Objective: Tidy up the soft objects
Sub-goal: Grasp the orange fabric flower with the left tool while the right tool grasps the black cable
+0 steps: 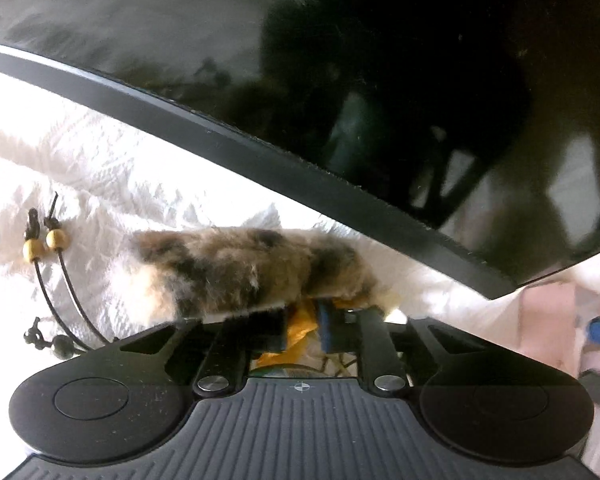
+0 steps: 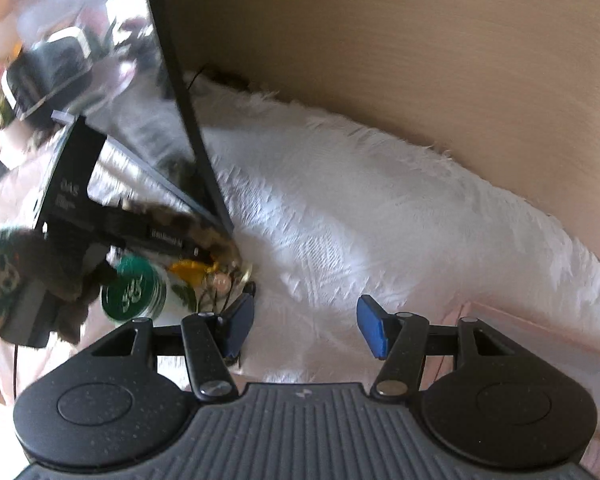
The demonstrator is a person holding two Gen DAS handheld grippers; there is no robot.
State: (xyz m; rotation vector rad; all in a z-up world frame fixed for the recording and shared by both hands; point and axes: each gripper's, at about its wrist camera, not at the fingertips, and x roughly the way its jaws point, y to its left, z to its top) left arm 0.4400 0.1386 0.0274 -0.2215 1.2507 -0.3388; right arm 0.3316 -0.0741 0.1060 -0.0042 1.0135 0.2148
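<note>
The left gripper, low centre of its own view, has its fingers drawn close together at the near edge of a mottled brown fur piece lying on the white cloth below a dark screen; the pads appear to pinch that edge, though fur hides the contact. The right gripper hangs spread and empty over the same cloth. For a sound lift, the left should bite deeper into the pile before rising, keeping clear of the screen's lower edge and the beaded cords at left.
</note>
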